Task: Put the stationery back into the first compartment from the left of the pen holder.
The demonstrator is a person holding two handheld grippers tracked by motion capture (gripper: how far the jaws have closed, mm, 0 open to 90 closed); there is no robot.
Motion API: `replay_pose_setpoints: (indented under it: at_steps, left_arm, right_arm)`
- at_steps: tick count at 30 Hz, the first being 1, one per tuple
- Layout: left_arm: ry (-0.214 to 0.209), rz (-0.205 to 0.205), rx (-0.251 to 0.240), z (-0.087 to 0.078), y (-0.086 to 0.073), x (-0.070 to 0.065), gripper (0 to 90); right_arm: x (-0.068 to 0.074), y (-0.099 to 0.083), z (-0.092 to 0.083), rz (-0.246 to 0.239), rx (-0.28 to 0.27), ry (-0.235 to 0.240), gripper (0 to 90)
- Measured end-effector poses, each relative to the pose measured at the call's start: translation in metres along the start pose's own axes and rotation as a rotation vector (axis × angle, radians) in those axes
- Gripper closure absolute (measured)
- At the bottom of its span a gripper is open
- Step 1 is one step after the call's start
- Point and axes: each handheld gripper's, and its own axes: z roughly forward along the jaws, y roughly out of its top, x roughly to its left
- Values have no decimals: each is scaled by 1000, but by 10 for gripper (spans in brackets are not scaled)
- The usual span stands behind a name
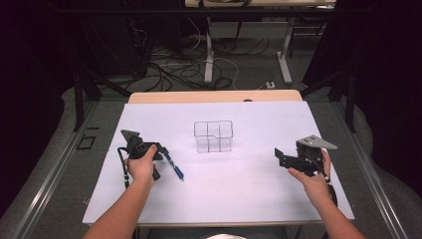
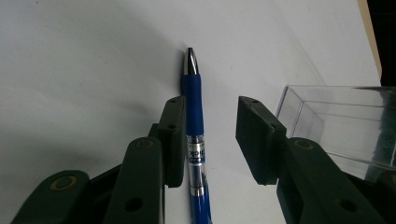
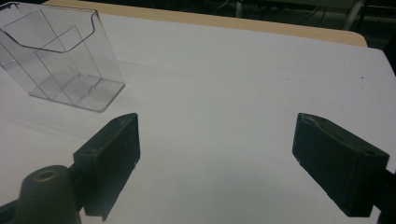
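A blue pen (image 1: 174,167) lies on the white table cover left of centre. In the left gripper view the pen (image 2: 193,107) runs lengthwise between the jaws, silver tip pointing away. My left gripper (image 1: 160,158) (image 2: 211,103) is open around it: one pad lies against the barrel, the other stands apart from it. A clear plastic organizer (image 1: 214,135) (image 2: 336,116) (image 3: 60,60) with inner dividers stands mid-table, with nothing in it. My right gripper (image 1: 281,157) (image 3: 217,122) is held at the right, jaws wide open over bare table with nothing between them.
The white cover (image 1: 249,189) spans the table, with a wooden edge (image 1: 214,96) at the far side. Beyond it are desk legs and cables on the floor (image 1: 199,64). Metal rails run along both sides of the table.
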Motion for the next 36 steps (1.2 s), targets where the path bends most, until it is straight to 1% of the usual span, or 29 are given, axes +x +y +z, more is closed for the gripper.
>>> replay_pose_setpoints:
  at_steps: [2, 3, 8, 9, 10, 11, 12, 14, 16, 17, 18, 22, 25, 26, 27, 30, 33, 36]
  left_arm:
    - [5, -4, 4, 3, 0, 1, 649]
    - [4, -11, 3, 4, 0, 1, 651]
    - [11, -14, 1, 10, 0, 0, 662]
    - [13, -18, 7, 10, 0, 0, 664]
    - [14, -22, 0, 11, 0, 0, 666]
    - [14, -23, 1, 12, 1, 0, 667]
    - [13, -15, 4, 12, 1, 1, 667]
    - [22, -28, -4, 15, 2, 1, 674]
    - [25, -29, -1, 17, 2, 1, 685]
    - [28, -24, 8, 17, 3, 2, 688]
    - [31, -30, 1, 18, 3, 2, 693]
    - [36, -41, 2, 19, 4, 2, 707]
    - [47, -34, 8, 20, 5, 3, 721]
    - [45, -34, 3, 20, 5, 3, 725]
    - [45, -44, -5, 21, 5, 2, 728]
    - [50, -34, 4, 20, 5, 3, 741]
    - [56, -45, 0, 21, 5, 1, 746]
    - [62, -41, 1, 22, 5, 0, 756]
  right_arm:
    - [-1, 0, 0, -10, 4, 1, 152]
    - [0, -1, 1, -6, 0, 4, 153]
    - [-1, -1, 1, -4, 1, 12, 155]
    - [-1, -1, 1, -4, 2, 12, 155]
    - [-1, -1, 1, -4, 1, 13, 155]
    - [-1, -1, 1, -4, 2, 13, 155]
    - [-1, -1, 1, -5, 2, 12, 155]
    - [-1, -2, 1, -4, 2, 10, 155]
    - [-1, -2, 2, -3, 1, 14, 156]
    - [-1, -2, 2, 0, 3, 15, 156]
    - [0, -2, 2, 5, 4, 16, 156]
    - [-1, -2, 2, 0, 2, 16, 156]
    - [-1, -2, 2, 1, 2, 17, 157]
    - [-1, -2, 2, 1, 3, 17, 157]
    - [-2, -2, 2, 0, 3, 17, 157]
    - [-2, -2, 2, 1, 4, 19, 157]
    - [-2, -2, 2, 2, 4, 21, 158]
    - [-2, -3, 3, 0, 4, 15, 159]
